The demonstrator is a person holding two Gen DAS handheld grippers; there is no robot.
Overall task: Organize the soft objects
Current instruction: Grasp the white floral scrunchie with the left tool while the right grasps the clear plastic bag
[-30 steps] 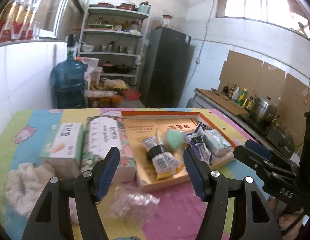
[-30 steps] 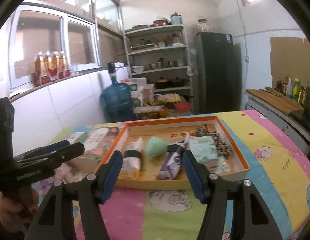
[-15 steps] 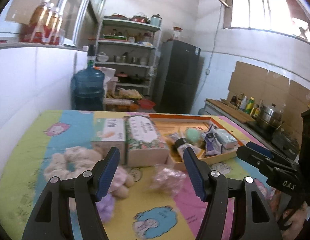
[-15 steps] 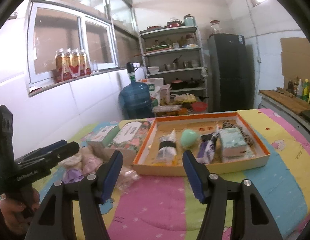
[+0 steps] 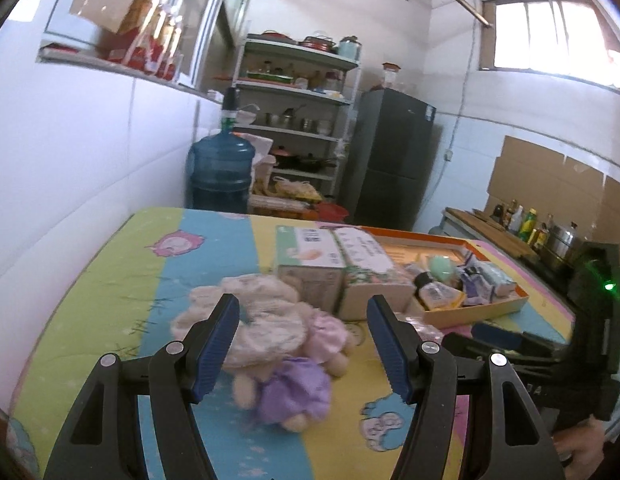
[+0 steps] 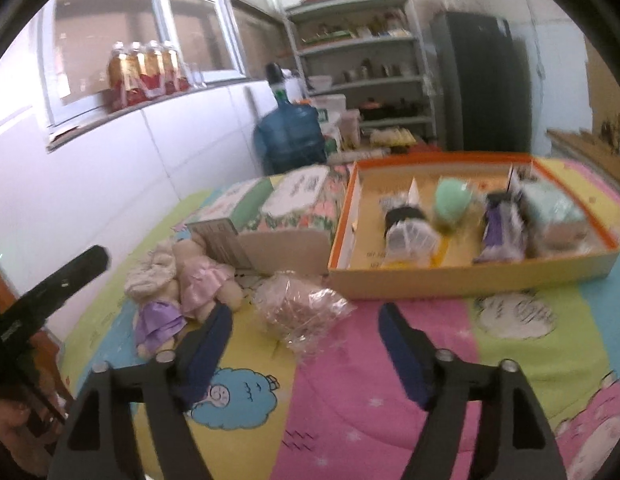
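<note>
Both grippers have swung toward blurred plush dolls [image 5: 286, 360], left gripper [image 5: 302, 344] jaws apart, right gripper [image 6: 306, 332] jaws just widening, empty.

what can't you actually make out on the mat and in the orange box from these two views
- Plush dolls, left wrist view: motion blur smears the faces, and the left gripper covers the pile's edges.
- Printing on the tissue boxes, right wrist view: too blurred to read.
- Contents of the clear plastic bag, right wrist view: crinkled film and blur hide them.
- Far items in the orange box, left wrist view: small and overlapping.
</note>
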